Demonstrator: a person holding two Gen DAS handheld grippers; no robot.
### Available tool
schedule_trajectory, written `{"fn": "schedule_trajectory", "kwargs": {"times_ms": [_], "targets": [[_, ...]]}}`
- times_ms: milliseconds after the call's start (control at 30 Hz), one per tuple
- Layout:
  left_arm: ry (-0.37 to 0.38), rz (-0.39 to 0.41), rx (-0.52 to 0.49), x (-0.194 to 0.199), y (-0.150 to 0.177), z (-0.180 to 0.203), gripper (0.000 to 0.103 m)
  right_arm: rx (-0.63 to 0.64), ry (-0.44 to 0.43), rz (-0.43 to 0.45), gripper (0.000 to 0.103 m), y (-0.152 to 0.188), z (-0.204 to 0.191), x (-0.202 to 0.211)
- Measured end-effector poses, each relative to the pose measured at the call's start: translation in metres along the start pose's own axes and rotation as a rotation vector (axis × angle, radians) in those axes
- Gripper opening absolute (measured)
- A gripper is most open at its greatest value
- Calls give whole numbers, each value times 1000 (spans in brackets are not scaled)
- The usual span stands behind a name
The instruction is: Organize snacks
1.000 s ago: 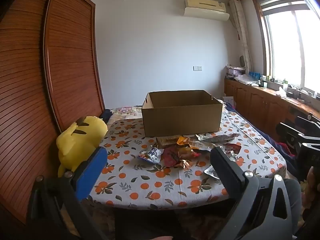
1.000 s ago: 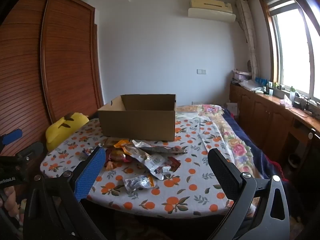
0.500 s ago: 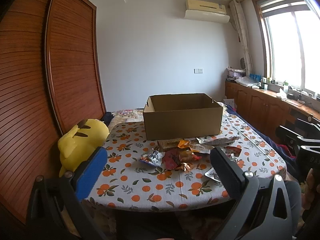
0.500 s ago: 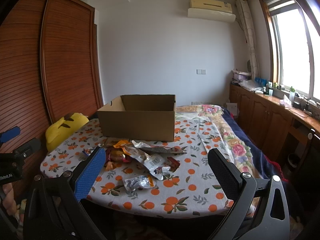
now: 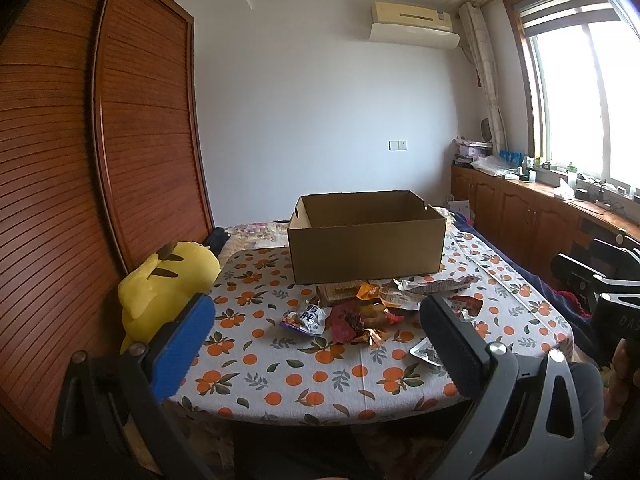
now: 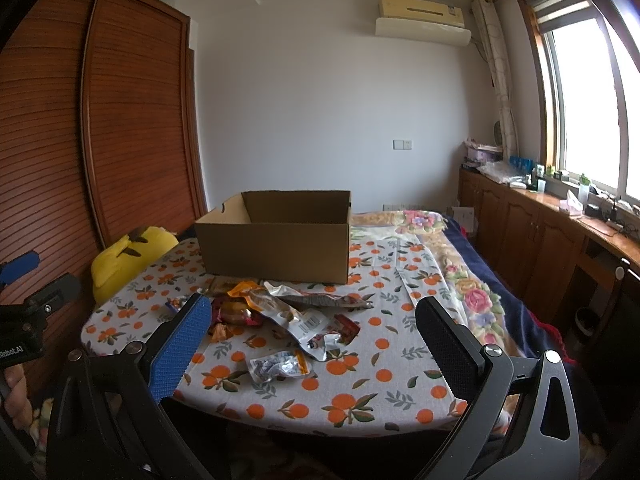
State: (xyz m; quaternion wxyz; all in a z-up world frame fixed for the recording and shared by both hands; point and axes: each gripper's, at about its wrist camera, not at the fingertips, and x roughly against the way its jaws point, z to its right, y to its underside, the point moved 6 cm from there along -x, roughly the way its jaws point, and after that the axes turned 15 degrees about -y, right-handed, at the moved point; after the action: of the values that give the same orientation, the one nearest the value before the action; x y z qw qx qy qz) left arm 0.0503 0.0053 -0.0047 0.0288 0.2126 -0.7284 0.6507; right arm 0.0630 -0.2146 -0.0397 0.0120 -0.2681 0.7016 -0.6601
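- While both claws hang short of the near edge, the round tabletop with its white cloth printed in oranges and leaves carries everything of interest.
- Left claw: jaws spread wide, nothing between them; one blue ribbed pad and one black pad frame the snack heap from the left wrist view.
- Right claw: also spread wide and empty; same blue and black pad pairing, seen from the right wrist view.
- Open brown cardboard box sits at the far side of the tabletop, flaps absent or folded, interior visible as bare walls; contents, if any, cannot be seen from this height.
- Loose heap of crinkled snack packets lies just in front of the box, between it and the claws; silver, red and orange foil wrappers overlap one another.
- Small white-and-blue printed snack packet rests at the left margin of the heap.
- Clear-and-silver snack packet with an orange end lies apart from the heap, nearest the tabletop's front edge.
- Yellow plush toy with black-tipped ears leans beside the tabletop on the left, against the slatted brown wooden wardrobe doors.
- Part of a hand grips the left claw's handle at the left edge of the right wrist view.
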Motion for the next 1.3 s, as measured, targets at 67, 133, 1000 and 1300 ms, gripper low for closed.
{"fn": "schedule_trajectory", "kwargs": {"times_ms": [67, 133, 1000, 1300], "targets": [[-2, 3, 0, 1, 0, 0, 103, 1, 1, 0, 103, 0, 0, 0], [-1, 2, 1, 1, -1, -1, 103, 1, 1, 0, 103, 0, -1, 0], [-2, 7, 0, 2, 0, 0, 103, 4, 0, 7, 103, -7, -5, 2], [-3, 8, 0, 3, 0, 0, 103, 4, 0, 7, 103, -7, -4, 3]]}}
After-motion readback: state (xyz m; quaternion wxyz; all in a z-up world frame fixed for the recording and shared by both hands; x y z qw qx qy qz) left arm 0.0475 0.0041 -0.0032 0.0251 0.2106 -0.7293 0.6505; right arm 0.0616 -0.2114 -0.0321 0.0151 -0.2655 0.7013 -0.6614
